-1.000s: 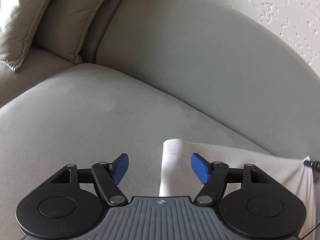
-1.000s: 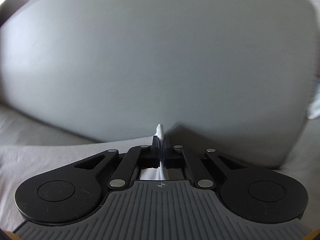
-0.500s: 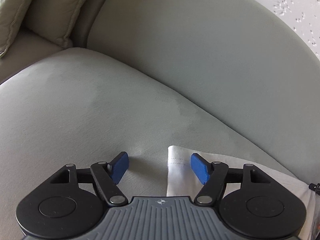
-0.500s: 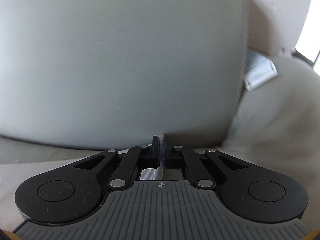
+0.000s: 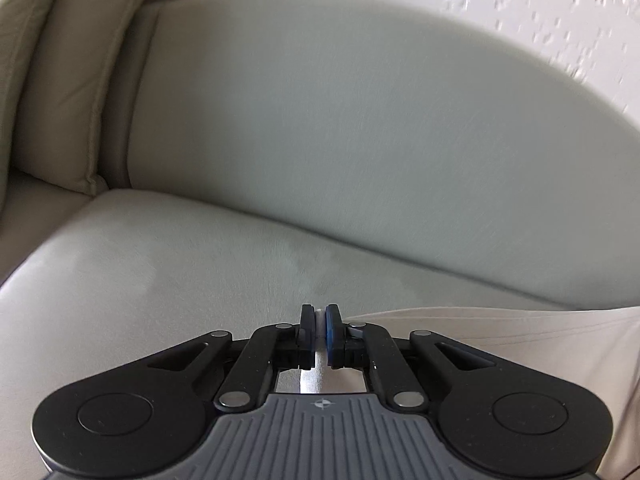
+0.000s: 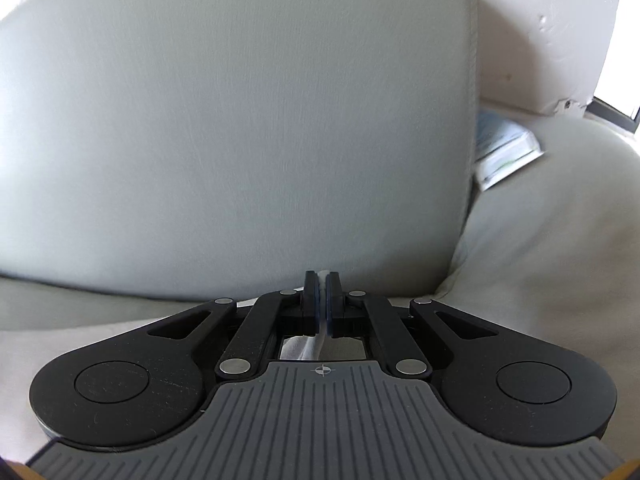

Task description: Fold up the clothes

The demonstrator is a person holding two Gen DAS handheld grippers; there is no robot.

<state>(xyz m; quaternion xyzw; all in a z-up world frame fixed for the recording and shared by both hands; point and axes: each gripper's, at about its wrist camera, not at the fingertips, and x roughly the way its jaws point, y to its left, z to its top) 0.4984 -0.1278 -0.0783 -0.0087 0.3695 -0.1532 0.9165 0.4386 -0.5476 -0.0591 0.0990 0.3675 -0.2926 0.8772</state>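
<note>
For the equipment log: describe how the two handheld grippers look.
Both match. The left gripper and right gripper each have black linkage arms with silver pivot pins, blue finger pads, two round black discs and a ribbed grey body bearing a small crosshair mark. No cables or sleeves show.

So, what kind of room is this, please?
Probably a living room at home. There is a grey sofa with a loose cushion, a painted wall behind it, and a pale cloth lying on the seat for folding.
</note>
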